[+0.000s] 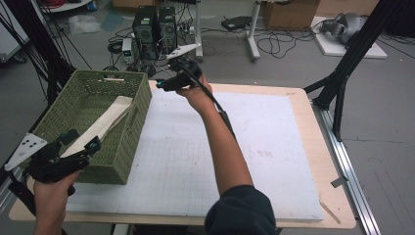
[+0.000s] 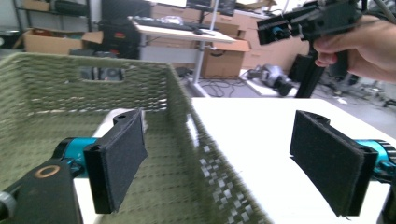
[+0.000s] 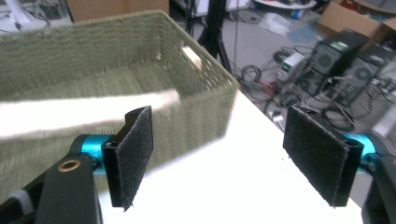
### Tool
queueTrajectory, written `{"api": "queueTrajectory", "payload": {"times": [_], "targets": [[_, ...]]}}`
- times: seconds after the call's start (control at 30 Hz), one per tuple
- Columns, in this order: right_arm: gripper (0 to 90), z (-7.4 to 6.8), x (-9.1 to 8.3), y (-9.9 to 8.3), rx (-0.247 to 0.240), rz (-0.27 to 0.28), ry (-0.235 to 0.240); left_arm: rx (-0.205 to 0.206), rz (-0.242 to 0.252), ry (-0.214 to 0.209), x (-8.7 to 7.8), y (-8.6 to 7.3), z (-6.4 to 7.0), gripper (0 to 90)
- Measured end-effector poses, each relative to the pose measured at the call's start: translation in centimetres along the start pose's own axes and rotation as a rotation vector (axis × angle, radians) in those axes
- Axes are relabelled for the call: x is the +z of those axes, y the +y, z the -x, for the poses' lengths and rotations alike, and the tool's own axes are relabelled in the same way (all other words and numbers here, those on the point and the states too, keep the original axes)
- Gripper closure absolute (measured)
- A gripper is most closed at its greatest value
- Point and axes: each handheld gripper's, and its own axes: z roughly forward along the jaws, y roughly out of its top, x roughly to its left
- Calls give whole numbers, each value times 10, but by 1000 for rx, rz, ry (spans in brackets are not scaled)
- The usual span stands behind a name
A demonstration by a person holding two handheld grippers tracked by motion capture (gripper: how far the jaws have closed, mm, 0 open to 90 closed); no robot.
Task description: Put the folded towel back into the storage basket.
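My left gripper (image 1: 80, 149) hangs with jaws wide apart astride the near wall of the green basket (image 1: 131, 127), which sits on the tabletop's (image 1: 303, 105) left side holding a pale cloth (image 1: 105, 122), blurred in the right gripper view. My right gripper (image 1: 164, 84) hovers beside the basket's far corner, jaws spread and empty.

The basket (image 1: 128, 128) is coarse woven green fibre, matt and rough. The cloth (image 1: 103, 124) inside it is soft cream fabric. The surface (image 1: 313, 125) is pale wood under a smooth matt white gridded mat (image 1: 186, 161). Tong pads (image 3: 135, 154) are black, fuzzy.
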Motion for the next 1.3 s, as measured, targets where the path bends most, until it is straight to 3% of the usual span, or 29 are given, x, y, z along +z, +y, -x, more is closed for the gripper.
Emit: {"api": "queueTrajectory", "payload": {"times": [0.1, 0.13, 0.17, 0.43, 0.73, 0.93, 1.1, 1.3], "targets": [[214, 6, -26, -14, 22, -8, -16, -5, 13, -64, 6, 1, 8, 183], [213, 10, -43, -23, 40, 7, -22, -7, 14, -87, 9, 2, 10, 183], [213, 10, -43, -23, 40, 7, -22, -3, 11, -102, 11, 2, 13, 183], [208, 17, -104, -64, 102, 36, -78, 62, -16, -180, 27, 4, 38, 191], [189, 12, -157, -119, 134, 50, -119, 110, -63, -289, 51, -4, 75, 187], [183, 6, -192, -155, 158, 71, -160, 114, -82, -357, 65, -14, 97, 182], [182, 4, -218, -190, 210, 96, -195, 96, -92, -407, 74, -22, 108, 182], [182, 1, -242, -222, 225, 77, -265, 97, -103, -435, 85, -32, 118, 182]]}}
